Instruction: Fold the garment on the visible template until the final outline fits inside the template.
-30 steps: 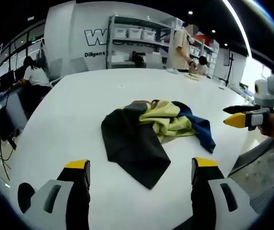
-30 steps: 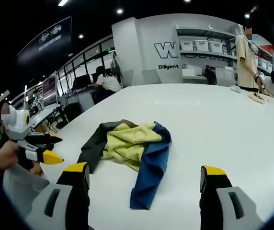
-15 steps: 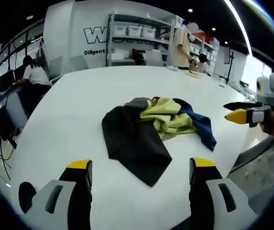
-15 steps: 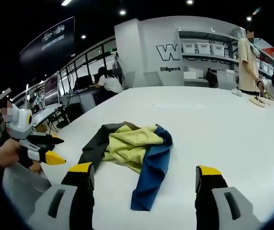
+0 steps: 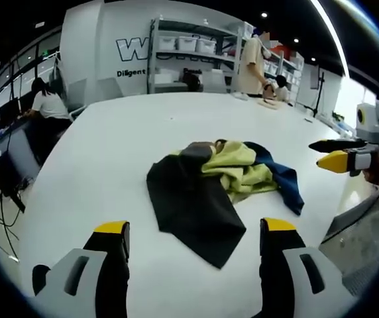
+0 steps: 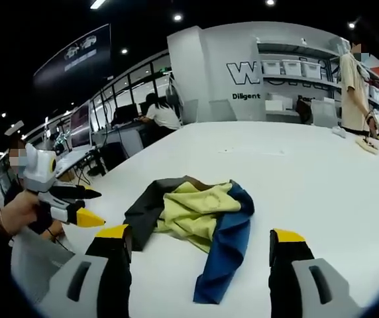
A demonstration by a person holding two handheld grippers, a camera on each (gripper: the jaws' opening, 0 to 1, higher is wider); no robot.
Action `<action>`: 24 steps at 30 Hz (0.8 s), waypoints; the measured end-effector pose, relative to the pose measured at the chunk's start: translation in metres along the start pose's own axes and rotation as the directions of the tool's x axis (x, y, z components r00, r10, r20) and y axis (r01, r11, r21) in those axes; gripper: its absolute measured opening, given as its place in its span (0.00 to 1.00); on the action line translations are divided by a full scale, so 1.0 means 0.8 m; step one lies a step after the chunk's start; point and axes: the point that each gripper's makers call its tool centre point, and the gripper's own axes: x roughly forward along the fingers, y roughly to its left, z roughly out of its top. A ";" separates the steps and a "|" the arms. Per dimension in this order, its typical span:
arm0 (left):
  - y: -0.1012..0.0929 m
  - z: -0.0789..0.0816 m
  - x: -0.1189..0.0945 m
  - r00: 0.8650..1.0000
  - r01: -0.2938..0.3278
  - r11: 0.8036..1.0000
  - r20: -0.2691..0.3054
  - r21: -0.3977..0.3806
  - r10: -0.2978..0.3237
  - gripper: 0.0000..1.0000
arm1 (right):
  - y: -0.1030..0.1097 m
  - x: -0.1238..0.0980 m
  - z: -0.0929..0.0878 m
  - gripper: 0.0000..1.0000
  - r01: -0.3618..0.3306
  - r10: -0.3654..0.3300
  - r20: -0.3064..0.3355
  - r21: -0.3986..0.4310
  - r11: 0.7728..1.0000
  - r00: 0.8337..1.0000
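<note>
Little has been moved: both views have only drifted, and the crumpled garment (image 5: 219, 189) lies unfolded mid-table (image 5: 97, 159). Left gripper (image 5: 193, 233) and right gripper (image 6: 199, 240) are held spread, empty, near it; folding is judged unstarted.

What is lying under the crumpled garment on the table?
Under the crumpled black, yellow and blue garment I see the plain white table around its edges. Whether any template lies beneath cannot be seen, because the cloth covers that area.

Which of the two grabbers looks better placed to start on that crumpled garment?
Probably left: the left gripper, open, faces the garment's black flap lying flat nearby. The right gripper, open too, has its blue end closest.
</note>
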 end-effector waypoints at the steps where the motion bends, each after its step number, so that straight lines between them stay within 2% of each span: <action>1: 0.000 0.001 0.001 1.000 0.001 1.000 0.000 0.001 -0.001 0.79 | -0.001 0.002 0.001 0.84 -0.002 0.002 -0.006 0.001 1.000 1.000; 6: 0.014 0.006 0.011 1.000 -0.009 1.000 -0.009 0.016 0.009 0.80 | -0.005 0.012 0.006 0.81 -0.013 0.013 -0.026 0.000 1.000 1.000; 11: 0.022 0.012 0.022 1.000 -0.001 1.000 -0.027 0.029 0.002 0.77 | -0.008 0.024 0.011 0.74 -0.040 0.040 -0.054 -0.010 0.999 0.998; 18: 0.024 0.027 0.039 0.999 0.014 0.999 -0.032 0.044 -0.012 0.74 | -0.019 0.044 0.012 0.68 -0.053 0.053 -0.083 -0.005 0.999 0.995; 24: 0.022 0.026 0.057 0.998 0.031 0.998 -0.053 0.053 -0.029 0.71 | -0.024 0.060 0.005 0.63 -0.070 0.070 -0.124 0.006 0.998 0.990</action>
